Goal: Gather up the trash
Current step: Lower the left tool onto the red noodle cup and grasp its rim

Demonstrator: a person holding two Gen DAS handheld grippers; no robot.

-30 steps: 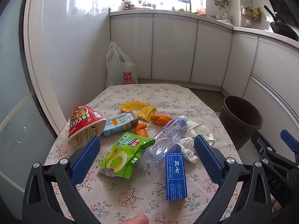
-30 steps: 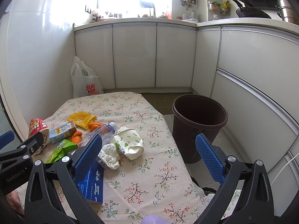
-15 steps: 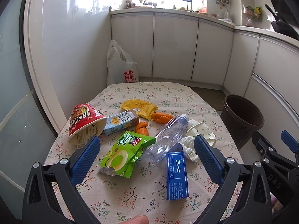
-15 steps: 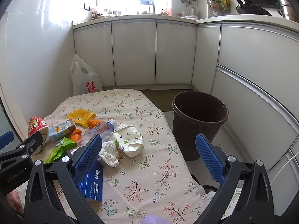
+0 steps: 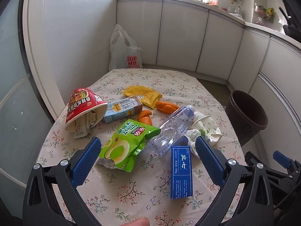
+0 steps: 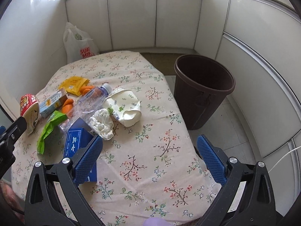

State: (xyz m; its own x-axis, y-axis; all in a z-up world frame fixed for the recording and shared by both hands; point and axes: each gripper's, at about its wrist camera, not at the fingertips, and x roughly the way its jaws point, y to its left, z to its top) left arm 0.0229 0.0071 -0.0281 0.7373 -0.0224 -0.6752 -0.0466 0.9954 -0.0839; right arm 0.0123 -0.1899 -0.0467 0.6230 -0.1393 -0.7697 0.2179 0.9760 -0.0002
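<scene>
Trash on the floral table point(image 5: 131, 188), left to right: noodle cup point(image 5: 82, 107) on its side, mouth toward 5 o'clock; clear bottle point(image 5: 174, 127), long axis 7-to-1 o'clock, cap at 1; blue box point(image 5: 181, 171), lengthwise 6-to-12. Left gripper point(image 5: 146, 160) and right gripper point(image 6: 149, 154) hover, jaws released, empty.

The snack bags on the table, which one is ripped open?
The green chip bag, lying nearest the left gripper, with its torn end gaping toward the table edge. The yellow packet further back lies flat and looks closed.
</scene>
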